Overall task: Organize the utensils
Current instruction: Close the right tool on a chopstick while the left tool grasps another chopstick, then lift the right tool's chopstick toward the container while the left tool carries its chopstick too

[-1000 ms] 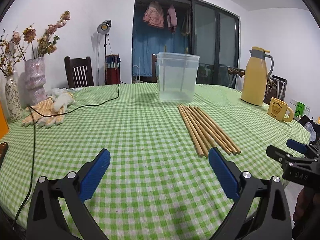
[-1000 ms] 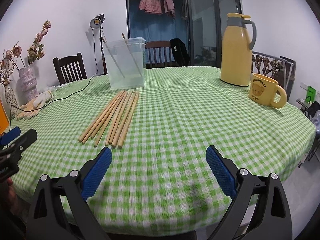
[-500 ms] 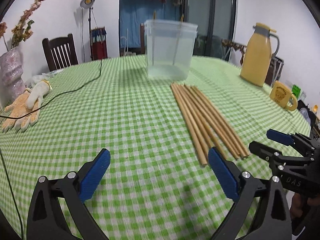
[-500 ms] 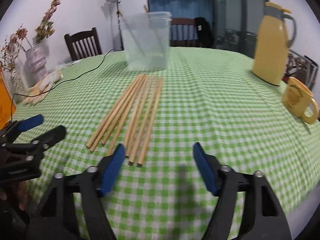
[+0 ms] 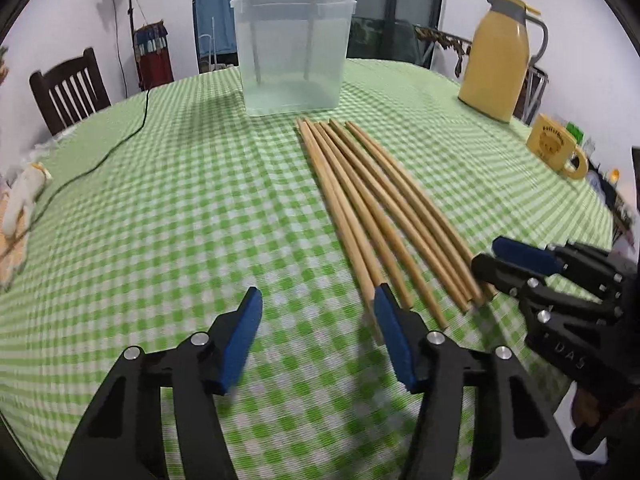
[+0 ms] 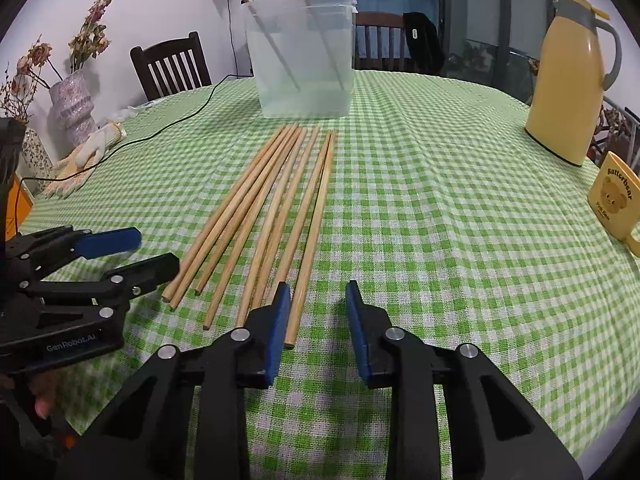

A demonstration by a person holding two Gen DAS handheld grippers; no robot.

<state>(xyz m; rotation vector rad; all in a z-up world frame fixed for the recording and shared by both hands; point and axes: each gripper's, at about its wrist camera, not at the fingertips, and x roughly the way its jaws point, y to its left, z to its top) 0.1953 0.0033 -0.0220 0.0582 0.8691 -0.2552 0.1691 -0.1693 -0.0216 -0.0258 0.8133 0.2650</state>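
Wooden chopsticks (image 6: 276, 216) lie loose on the desk (image 6: 440, 200); both tools, left tool (image 5: 316, 316) and right tool (image 6: 314, 304), have just been narrowing, still empty: straddle one end stick before closing.

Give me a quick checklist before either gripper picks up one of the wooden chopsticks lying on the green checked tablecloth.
1. Wooden chopsticks lie flat in a row: ok.
2. Clear plastic tub upright, open-topped, two sticks already inside: ok.
3. Left gripper, jaws just closing, nothing held: ok.
4. Right gripper, jaws just closing, rightmost stick's end beside its left pad, not gripped: ok.
5. One stick isolated between pads: not ok.
6. Grippers clear of each other: ok.
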